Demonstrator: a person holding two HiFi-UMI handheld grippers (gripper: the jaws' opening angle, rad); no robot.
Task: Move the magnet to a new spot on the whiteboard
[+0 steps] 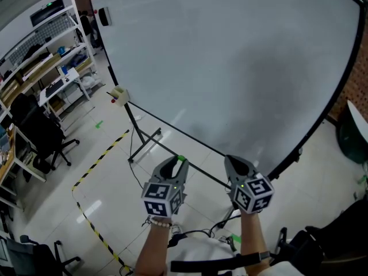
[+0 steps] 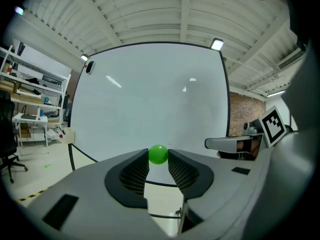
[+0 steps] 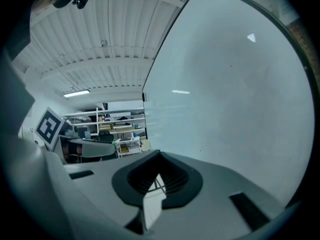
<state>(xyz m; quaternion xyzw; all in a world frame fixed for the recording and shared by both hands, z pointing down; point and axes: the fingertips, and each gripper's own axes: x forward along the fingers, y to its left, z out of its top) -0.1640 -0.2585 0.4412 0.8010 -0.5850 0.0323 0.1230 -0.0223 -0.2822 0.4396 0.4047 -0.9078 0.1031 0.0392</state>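
"Where's the magnet (image 2: 158, 154)?"

"That little green ball? It's pinched at the very tips of the left gripper's (image 1: 179, 163) fingers (image 2: 135, 173), out in front of the whiteboard (image 1: 230, 62) near its lower edge, not touching it."

"And the other one?"

"The right gripper (image 1: 234, 163) is just beside it, to its right, level with it. Its fingers (image 3: 172, 176) are pressed together with nothing in them. The board is blank."
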